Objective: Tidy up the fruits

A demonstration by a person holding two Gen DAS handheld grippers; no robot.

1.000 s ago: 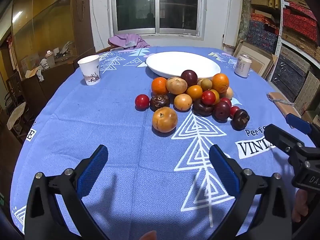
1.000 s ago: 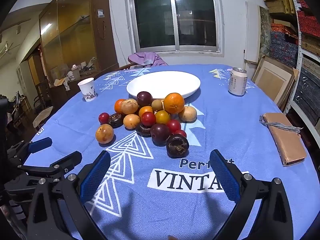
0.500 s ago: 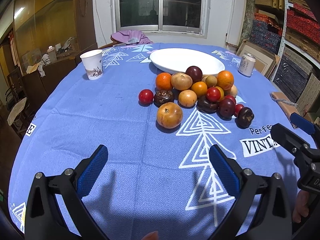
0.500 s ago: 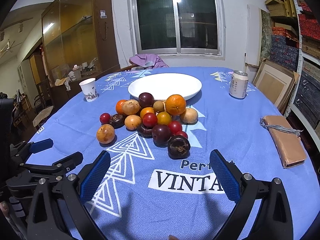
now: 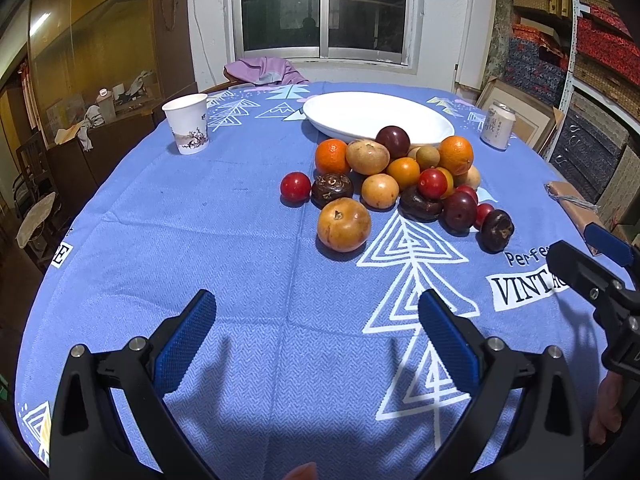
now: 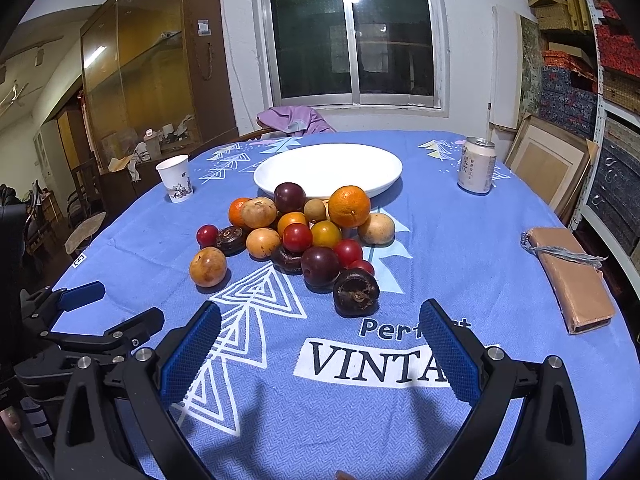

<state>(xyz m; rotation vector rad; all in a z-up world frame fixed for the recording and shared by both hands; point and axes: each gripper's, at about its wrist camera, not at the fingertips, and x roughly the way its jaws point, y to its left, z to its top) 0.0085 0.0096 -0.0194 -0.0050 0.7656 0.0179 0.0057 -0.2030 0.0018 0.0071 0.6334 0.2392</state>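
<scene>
Fruits (image 6: 304, 240): piled mid-table, just before white plate (image 6: 328, 168).
Left gripper (image 5: 316, 332): jaws wide apart, empty, above bare cloth (image 5: 200, 232), short of pile.
Right gripper (image 6: 320, 336): spread wide, empty, near dark fruit (image 6: 356, 292).

We see a paper cup (image 5: 187, 123) at the far left of the blue-clothed counter (image 5: 200, 240), a drink can (image 6: 476, 165) at the far right, a tan pouch (image 6: 574, 278) near the right edge, and purple cloth (image 6: 294, 119) below the window (image 6: 352, 36).
</scene>
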